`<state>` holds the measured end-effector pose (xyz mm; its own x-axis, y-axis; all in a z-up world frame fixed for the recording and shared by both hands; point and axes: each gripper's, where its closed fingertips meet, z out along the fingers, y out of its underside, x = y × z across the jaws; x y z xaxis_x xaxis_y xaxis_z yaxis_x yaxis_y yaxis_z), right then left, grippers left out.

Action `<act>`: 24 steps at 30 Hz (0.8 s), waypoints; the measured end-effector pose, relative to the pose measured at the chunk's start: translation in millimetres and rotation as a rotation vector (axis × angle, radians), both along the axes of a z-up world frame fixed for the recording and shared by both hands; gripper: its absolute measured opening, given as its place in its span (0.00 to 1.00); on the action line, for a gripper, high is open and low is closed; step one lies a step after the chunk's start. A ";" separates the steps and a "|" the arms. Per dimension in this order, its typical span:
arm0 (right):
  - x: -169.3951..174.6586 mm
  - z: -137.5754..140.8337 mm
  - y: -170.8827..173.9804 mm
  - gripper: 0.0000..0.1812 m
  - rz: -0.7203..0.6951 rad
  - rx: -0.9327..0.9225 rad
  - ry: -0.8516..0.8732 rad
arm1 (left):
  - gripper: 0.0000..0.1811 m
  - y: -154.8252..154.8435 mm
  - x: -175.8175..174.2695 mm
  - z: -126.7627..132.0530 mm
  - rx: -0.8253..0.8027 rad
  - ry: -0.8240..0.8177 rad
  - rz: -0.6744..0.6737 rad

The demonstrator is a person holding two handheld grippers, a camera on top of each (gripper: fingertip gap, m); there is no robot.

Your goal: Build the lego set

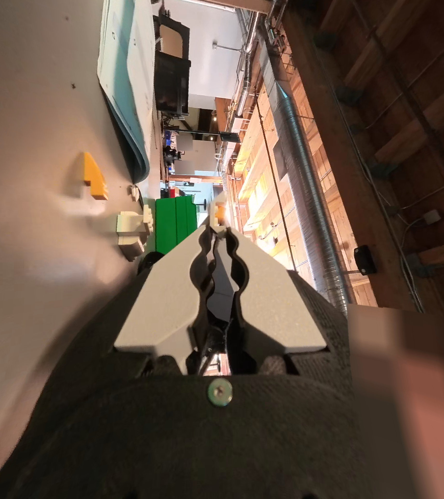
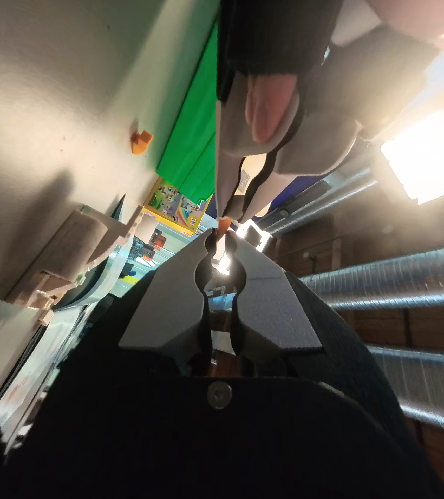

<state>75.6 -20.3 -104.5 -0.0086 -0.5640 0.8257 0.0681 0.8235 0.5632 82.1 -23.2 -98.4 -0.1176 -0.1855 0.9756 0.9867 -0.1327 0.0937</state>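
The worktop (image 1: pixel 26 81) lies left of both hand-held grippers. The left hand-held gripper (image 1: pixel 218 232) pinches a small white-and-orange lego piece (image 1: pixel 218 213) at its tips. The right hand-held gripper (image 2: pixel 219 234) nips that piece's orange part (image 2: pixel 223 225). A yellow brick (image 1: pixel 94 176) lies well left of them.

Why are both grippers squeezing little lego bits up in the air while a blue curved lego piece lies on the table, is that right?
Nearly right. The left gripper and right gripper do each pinch small lego bits in the air, but the curved lego piece on the table is yellow-orange, not blue. The left wrist view shows it best.
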 end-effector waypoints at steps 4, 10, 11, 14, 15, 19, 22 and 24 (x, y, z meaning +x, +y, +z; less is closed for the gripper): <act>2.3 0.3 0.5 0.02 -0.005 0.019 -0.018 | 0.05 0.7 2.5 1.0 -0.004 0.047 -0.005; 7.1 0.6 4.1 0.02 -0.015 0.024 -0.039 | 0.05 3.7 7.1 2.3 -0.011 0.104 -0.024; 7.4 0.7 4.4 0.02 -0.015 0.022 -0.041 | 0.05 4.0 7.3 2.6 -0.009 0.105 -0.024; 7.2 -0.1 5.5 0.02 -0.016 0.025 -0.040 | 0.05 4.8 7.1 1.5 -0.007 0.101 -0.026; 7.4 -0.3 5.7 0.02 -0.014 0.028 -0.040 | 0.05 4.8 7.2 1.0 -0.004 0.091 -0.027; 5.4 3.9 8.0 0.02 -0.015 0.007 0.003 | 0.05 7.4 5.0 2.6 0.025 0.077 -0.033; 2.2 4.8 9.7 0.02 -0.041 -0.036 0.017 | 0.05 8.1 3.2 2.3 0.023 0.085 -0.025; 1.6 4.3 10.2 0.04 -0.048 -0.040 0.021 | 0.05 7.9 2.9 2.5 0.026 0.082 -0.022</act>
<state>77.2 -10.1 -100.2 -0.0176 -0.5295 0.8481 0.1194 0.8411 0.5276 85.0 -15.3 -95.9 -0.0414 -0.2093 0.9770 0.9877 -0.1562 0.0084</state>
